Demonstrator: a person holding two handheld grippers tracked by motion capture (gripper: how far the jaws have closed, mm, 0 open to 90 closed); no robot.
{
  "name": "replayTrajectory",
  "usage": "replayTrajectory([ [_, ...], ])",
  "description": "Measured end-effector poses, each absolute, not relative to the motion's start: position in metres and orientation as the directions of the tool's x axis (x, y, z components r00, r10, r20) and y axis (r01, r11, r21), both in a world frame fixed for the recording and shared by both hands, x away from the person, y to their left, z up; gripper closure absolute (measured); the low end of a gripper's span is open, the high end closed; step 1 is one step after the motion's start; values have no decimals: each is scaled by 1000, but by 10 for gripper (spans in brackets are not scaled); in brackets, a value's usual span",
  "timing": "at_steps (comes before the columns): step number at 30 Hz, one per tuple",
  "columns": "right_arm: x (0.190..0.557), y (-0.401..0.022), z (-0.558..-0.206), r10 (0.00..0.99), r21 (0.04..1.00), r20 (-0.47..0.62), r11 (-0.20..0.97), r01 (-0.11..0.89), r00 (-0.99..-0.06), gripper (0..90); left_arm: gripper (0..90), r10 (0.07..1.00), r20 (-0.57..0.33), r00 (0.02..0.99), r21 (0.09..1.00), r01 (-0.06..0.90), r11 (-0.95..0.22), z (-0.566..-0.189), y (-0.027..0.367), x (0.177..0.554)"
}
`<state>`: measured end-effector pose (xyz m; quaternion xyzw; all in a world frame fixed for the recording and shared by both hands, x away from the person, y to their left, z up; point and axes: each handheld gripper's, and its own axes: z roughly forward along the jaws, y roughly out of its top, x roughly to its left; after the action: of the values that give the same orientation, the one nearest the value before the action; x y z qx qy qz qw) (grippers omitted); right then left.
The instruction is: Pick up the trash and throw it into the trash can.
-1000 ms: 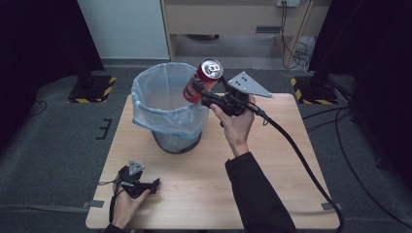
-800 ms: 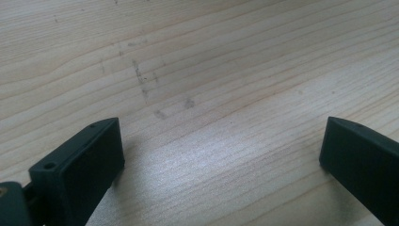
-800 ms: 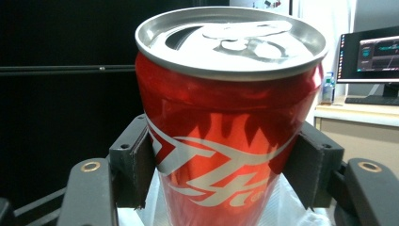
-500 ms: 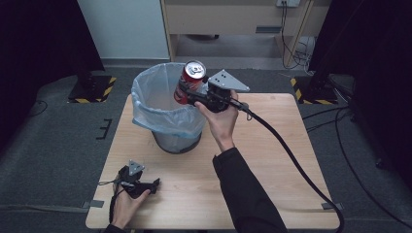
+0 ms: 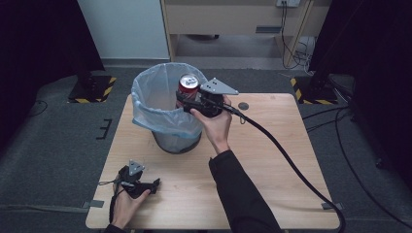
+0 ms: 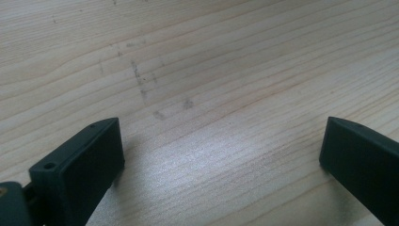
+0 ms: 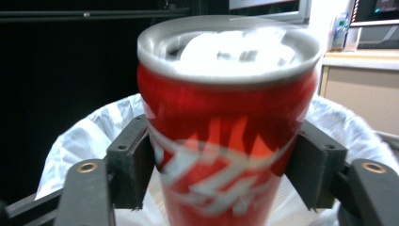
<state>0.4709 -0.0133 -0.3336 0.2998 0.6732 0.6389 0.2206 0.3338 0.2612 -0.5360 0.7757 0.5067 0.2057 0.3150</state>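
Note:
A red drink can (image 5: 188, 83) stands upright over the right part of a bin lined with a pale blue bag (image 5: 145, 82). My right gripper (image 5: 186, 98) reaches in from the right with the can between its jaws. Its jaws have just been opening. In the right gripper view the can (image 7: 226, 141) is blurred while the pads (image 7: 129, 160) beside it are sharp, so the can slips between them and my right gripper (image 7: 223, 150) is open. The bag (image 7: 84, 141) lies below. My left gripper (image 5: 154, 184) rests open on the table (image 5: 272, 160) at the front left. Bare wood (image 6: 211, 56) lies in front of my left gripper (image 6: 221, 155).
The bin stands at the table's back left. The right gripper's thick black cable (image 5: 291, 160) runs across the table to its front right corner. A wooden cabinet (image 5: 228, 19) and cables on the floor (image 5: 296, 53) lie behind the table.
My right hand has carried the can left and down, from above the bin's right rim to low over the bin's opening. The left hand has stayed in place.

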Motion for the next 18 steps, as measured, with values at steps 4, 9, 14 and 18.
replayTrajectory([
  [4,471,-14,-336,682,991,101,-7,132,-724,302,0,916,-1,402,698,656,-287,-536,261,334],
  [9,466,-18,-330,683,994,80,-2,108,-726,302,0,915,0,404,697,656,-289,-536,261,334],
  [14,456,-26,-316,689,998,57,-10,69,-723,293,0,916,-2,402,698,656,-287,-536,261,334],
  [18,450,-41,-305,702,998,57,-31,50,-710,285,0,916,-1,402,698,656,-287,-536,261,334],
])
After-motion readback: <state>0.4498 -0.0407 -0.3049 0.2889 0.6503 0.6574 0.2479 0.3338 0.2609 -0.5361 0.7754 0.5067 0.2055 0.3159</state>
